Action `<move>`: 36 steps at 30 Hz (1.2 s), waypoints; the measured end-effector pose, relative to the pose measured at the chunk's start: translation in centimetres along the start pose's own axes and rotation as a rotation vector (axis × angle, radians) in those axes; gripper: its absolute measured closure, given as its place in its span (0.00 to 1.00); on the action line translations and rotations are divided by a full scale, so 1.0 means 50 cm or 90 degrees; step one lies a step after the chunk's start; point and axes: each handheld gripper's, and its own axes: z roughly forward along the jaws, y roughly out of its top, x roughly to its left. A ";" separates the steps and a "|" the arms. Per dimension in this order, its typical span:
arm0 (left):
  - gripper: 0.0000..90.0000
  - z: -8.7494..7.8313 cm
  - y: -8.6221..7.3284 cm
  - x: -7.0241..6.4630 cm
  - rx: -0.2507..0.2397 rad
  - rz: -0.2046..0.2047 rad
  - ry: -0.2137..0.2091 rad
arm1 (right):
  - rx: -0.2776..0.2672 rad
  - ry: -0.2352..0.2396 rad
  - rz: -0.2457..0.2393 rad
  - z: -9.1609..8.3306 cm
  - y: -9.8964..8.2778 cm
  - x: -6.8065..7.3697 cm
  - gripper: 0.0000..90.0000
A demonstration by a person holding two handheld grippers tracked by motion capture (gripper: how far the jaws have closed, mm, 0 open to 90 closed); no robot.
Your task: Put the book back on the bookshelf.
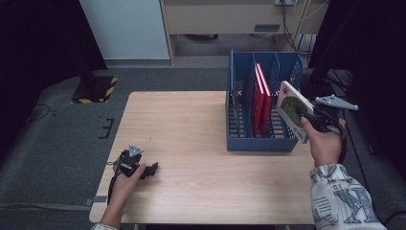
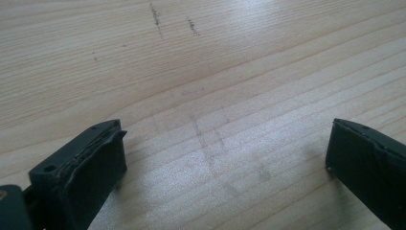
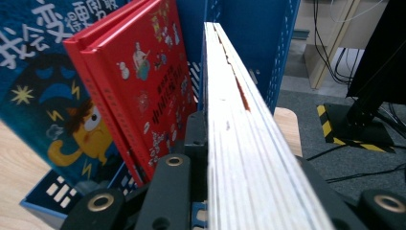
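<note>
My right gripper [image 1: 306,115] is shut on a white book with a green cover [image 1: 293,108], held tilted in the air just right of the blue file rack [image 1: 258,143]. In the right gripper view the book's white page edge [image 3: 239,139] runs up between my jaws. Two red books [image 1: 261,98] stand in the rack's middle slot; their red covers [image 3: 139,81] lean beside a blue cartoon book [image 3: 43,81]. My left gripper [image 1: 152,170] rests on the table [image 1: 191,124] near its front left, jaws open over bare wood [image 2: 215,139].
The rack stands at the table's back right. A black stand with yellow-striped base [image 1: 95,88] sits on the floor at the far left. Cables [image 1: 297,28] hang behind the rack. A dark stand base [image 3: 359,124] lies right of the table.
</note>
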 end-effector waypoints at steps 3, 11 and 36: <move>0.00 0.000 0.000 0.000 0.000 0.000 0.000 | 0.000 -0.005 0.004 0.010 -0.002 -0.002 0.84; 0.00 0.001 0.001 0.000 0.000 0.000 -0.001 | -0.003 -0.013 0.013 0.036 0.002 -0.005 0.84; 0.00 0.001 0.002 0.001 0.004 0.008 -0.004 | 0.024 -0.042 0.037 0.144 -0.007 -0.018 0.84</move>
